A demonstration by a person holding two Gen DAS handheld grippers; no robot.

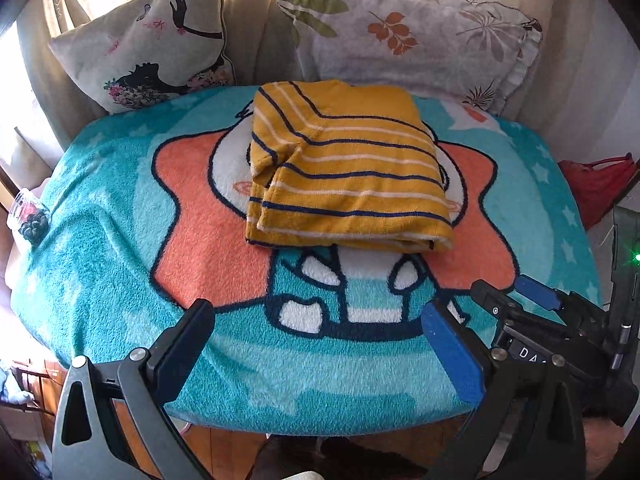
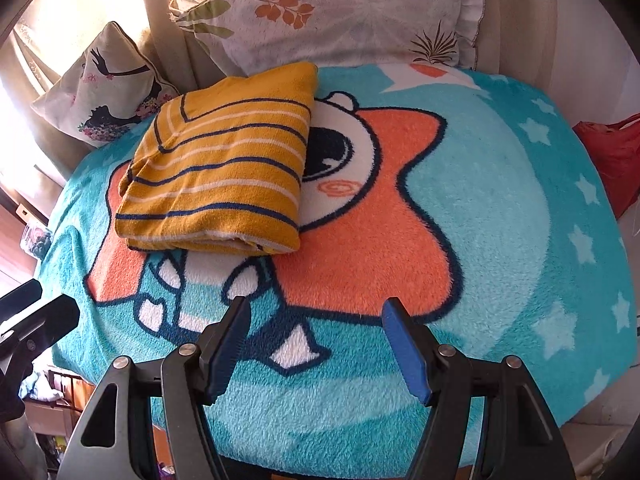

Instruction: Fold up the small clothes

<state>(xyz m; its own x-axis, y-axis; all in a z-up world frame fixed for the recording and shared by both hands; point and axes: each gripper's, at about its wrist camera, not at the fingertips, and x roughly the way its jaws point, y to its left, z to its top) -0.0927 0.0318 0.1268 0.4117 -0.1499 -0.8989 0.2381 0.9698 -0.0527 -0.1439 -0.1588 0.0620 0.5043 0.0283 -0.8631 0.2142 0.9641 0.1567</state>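
Note:
A mustard-yellow garment with navy and white stripes (image 1: 344, 168) lies folded into a thick rectangle in the middle of a teal cartoon blanket (image 1: 120, 208). It also shows in the right wrist view (image 2: 224, 168), at the upper left. My left gripper (image 1: 320, 320) is open and empty, held over the blanket's near edge, short of the garment. My right gripper (image 2: 316, 316) is open and empty, near the front edge, to the right of the garment. The right gripper also shows in the left wrist view (image 1: 516, 296).
Two cushions lean at the back: one with a black figure print (image 1: 152, 40) and one with leaf prints (image 1: 408, 36). A glass jar (image 1: 28, 216) lies at the left edge. A red bag (image 1: 596, 188) sits at the right. The blanket ends just ahead of both grippers.

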